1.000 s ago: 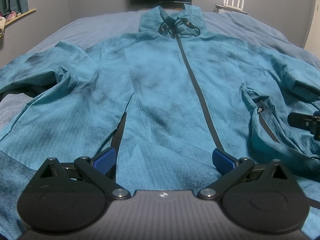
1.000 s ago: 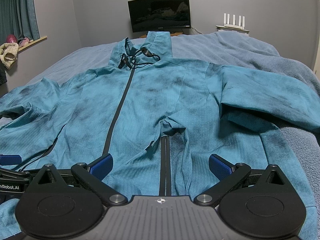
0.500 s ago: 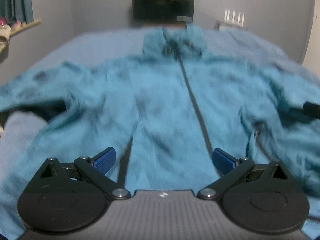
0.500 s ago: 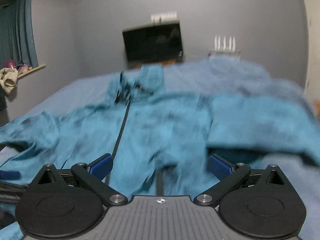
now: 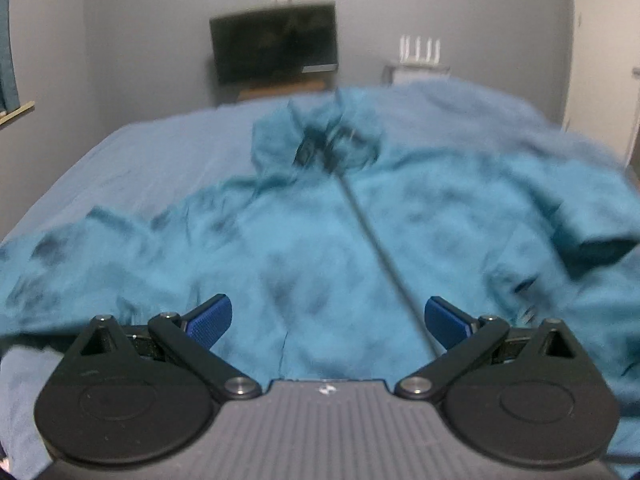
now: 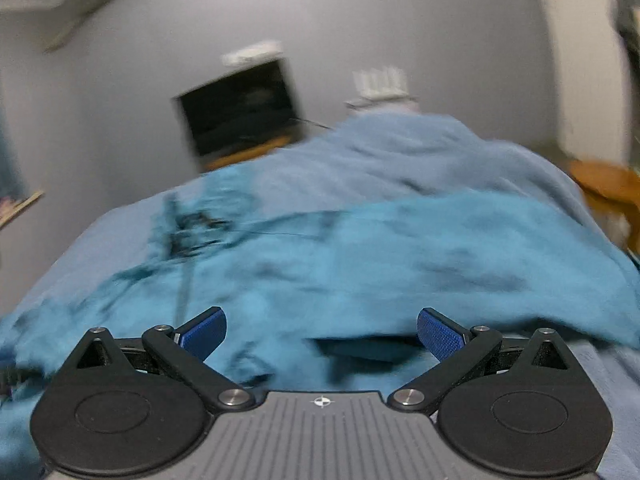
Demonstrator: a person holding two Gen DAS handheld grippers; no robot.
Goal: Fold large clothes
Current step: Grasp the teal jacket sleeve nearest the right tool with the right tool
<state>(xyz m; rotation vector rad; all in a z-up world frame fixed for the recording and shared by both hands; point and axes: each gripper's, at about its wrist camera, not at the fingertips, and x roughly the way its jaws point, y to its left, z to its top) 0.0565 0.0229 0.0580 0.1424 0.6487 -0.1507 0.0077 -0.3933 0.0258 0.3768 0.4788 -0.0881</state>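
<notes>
A large teal jacket [image 5: 320, 240] lies face up and spread out on the bed, its dark front zipper [image 5: 376, 248] running from collar to hem. My left gripper [image 5: 328, 318] is open above the lower front of the jacket, holding nothing. In the right wrist view the same jacket [image 6: 360, 264] is blurred, with its right sleeve [image 6: 500, 248] stretched out to the right. My right gripper [image 6: 322, 330] is open over the fold under that sleeve, with nothing between its blue pads.
The bed has a blue sheet [image 5: 160, 160], and a bunched grey-blue blanket [image 6: 420, 156] lies behind the jacket on the right. A dark monitor [image 5: 276, 42] and a white router [image 5: 420, 46] stand by the far wall. An orange wooden piece [image 6: 604, 184] sits at the right edge.
Both views have tilted up and show more wall, and both are now motion-blurred. The right gripper has swung rightward toward the sleeve. Both grippers stay open.
</notes>
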